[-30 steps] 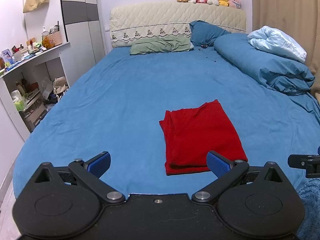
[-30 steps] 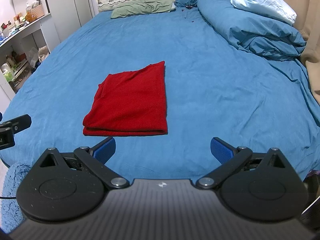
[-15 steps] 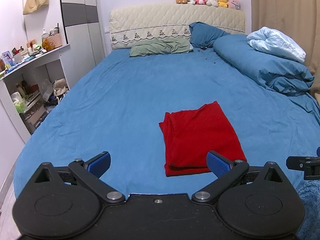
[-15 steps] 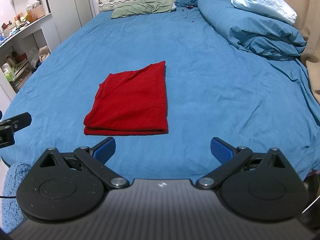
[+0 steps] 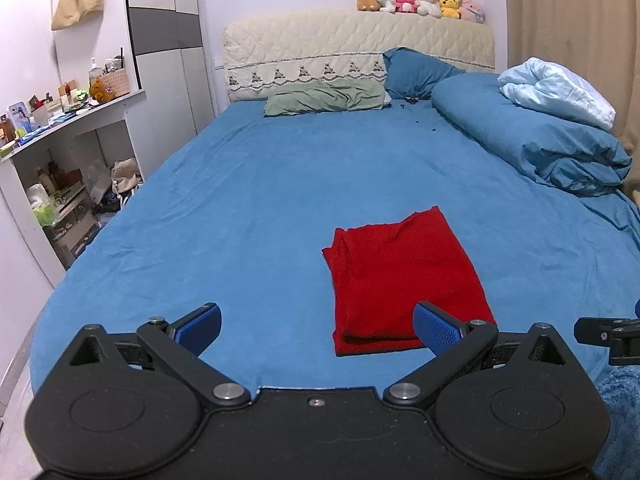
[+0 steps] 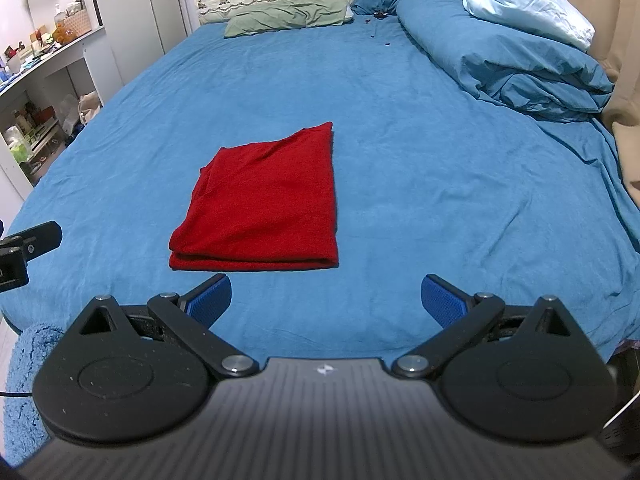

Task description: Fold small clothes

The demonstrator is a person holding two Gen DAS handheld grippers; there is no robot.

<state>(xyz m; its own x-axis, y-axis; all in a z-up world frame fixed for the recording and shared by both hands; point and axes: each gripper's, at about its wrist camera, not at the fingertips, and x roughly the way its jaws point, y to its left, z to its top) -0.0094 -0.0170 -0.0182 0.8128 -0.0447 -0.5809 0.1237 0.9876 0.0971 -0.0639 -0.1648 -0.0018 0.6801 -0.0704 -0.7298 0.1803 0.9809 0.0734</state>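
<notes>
A red garment (image 5: 404, 280) lies folded into a flat rectangle on the blue bed sheet (image 5: 260, 208); it also shows in the right wrist view (image 6: 264, 204). My left gripper (image 5: 316, 326) is open and empty, held back near the foot of the bed, with its right blue pad in front of the garment's near right corner. My right gripper (image 6: 326, 300) is open and empty, just short of the garment's near edge. Neither touches the cloth.
A rolled blue duvet (image 5: 532, 140) with a pale blue blanket (image 5: 556, 92) lies along the right. Green pillow (image 5: 324, 98) and blue pillow (image 5: 416, 72) sit at the headboard. Cluttered white shelves (image 5: 64, 160) stand left of the bed. A blue fuzzy rug (image 6: 24, 380) lies below.
Both grippers have drawn back slightly and stay open. The red garment has not moved.
</notes>
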